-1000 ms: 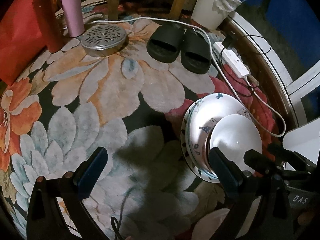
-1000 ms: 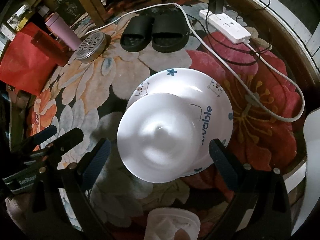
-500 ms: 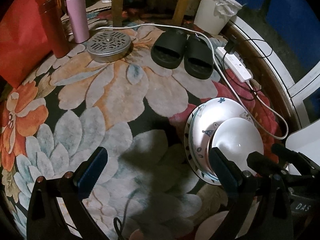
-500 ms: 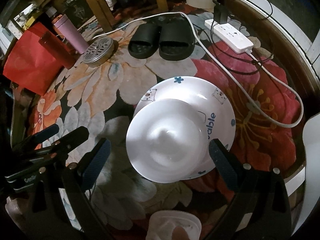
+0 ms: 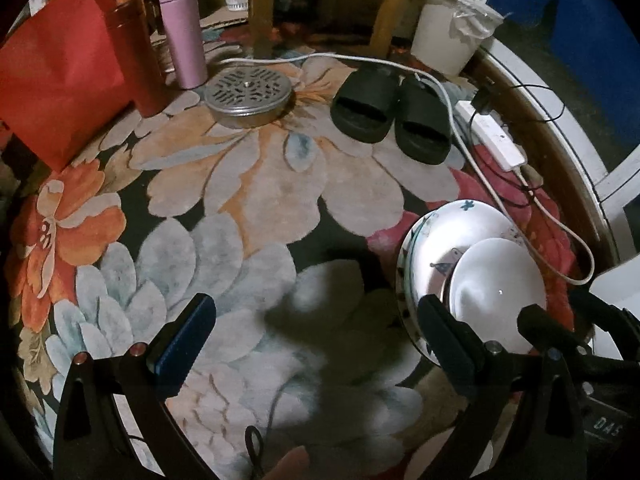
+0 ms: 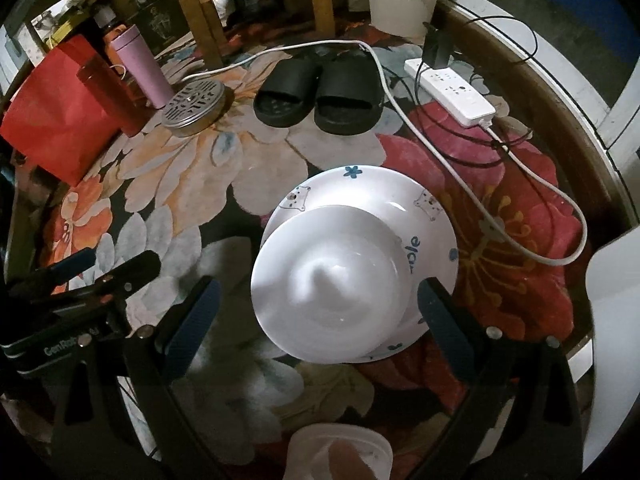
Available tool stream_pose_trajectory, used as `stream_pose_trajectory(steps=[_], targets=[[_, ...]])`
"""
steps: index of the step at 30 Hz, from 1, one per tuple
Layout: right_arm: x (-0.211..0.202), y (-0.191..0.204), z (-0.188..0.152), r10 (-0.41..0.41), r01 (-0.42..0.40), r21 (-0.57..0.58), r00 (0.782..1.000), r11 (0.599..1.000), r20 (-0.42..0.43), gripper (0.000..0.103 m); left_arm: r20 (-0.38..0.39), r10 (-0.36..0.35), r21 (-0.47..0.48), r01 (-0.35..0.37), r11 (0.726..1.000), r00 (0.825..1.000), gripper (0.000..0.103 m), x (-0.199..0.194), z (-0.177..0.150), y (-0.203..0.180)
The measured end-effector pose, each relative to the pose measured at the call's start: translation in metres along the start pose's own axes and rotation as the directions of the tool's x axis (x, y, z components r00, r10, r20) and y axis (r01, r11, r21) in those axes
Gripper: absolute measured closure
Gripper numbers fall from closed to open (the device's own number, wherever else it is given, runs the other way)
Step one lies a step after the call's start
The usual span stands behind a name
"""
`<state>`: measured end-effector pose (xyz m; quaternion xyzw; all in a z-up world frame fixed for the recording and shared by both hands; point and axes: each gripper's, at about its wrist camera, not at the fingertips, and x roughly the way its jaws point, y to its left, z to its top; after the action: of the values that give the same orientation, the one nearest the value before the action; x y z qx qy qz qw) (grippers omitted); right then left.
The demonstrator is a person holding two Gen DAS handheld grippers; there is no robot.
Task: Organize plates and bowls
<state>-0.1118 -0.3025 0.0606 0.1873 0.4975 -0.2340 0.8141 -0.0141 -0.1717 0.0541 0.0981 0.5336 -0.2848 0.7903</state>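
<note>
A plain white bowl [image 6: 332, 284] sits on a larger white plate [image 6: 432, 216] with blue cartoon prints, stacked on a floral rug. My right gripper [image 6: 316, 312] is open, its fingers on either side of the bowl and above it, not touching. In the left wrist view the stack lies at the right: bowl [image 5: 498, 284] on plate [image 5: 444, 232]. My left gripper [image 5: 312, 332] is open and empty over bare rug, left of the stack. Its right finger [image 5: 444, 332] overlaps the plate's near edge in view.
Black slippers [image 6: 320, 92], a white power strip [image 6: 450, 90] with cables, a perforated metal tin [image 6: 194, 106], a pink bottle [image 6: 142, 66], a red tumbler [image 6: 108, 92] and a red bag [image 6: 52, 120] lie at the rug's far side. A white bin [image 5: 452, 36] and wooden chair legs [image 5: 262, 4] stand behind.
Both grippers have pulled back and up from the stack, so more of the far room shows. Bowl and plate have not moved. Both grippers stay open.
</note>
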Motion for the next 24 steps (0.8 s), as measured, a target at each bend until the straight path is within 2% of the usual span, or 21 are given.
stream_pose_trajectory(steps=[5,24], targets=[[-0.002,0.003,-0.003,-0.014,0.014,-0.005,1.000,1.000,0.001,0.004,0.007,0.041,-0.008,-0.040,0.999,0.999,0.002,-0.004,-0.001,0.003],[-0.001,0.014,-0.009,0.024,-0.024,-0.023,1.000,0.999,-0.013,0.005,0.041,0.046,0.020,-0.047,0.999,0.998,0.002,-0.015,-0.013,0.009]])
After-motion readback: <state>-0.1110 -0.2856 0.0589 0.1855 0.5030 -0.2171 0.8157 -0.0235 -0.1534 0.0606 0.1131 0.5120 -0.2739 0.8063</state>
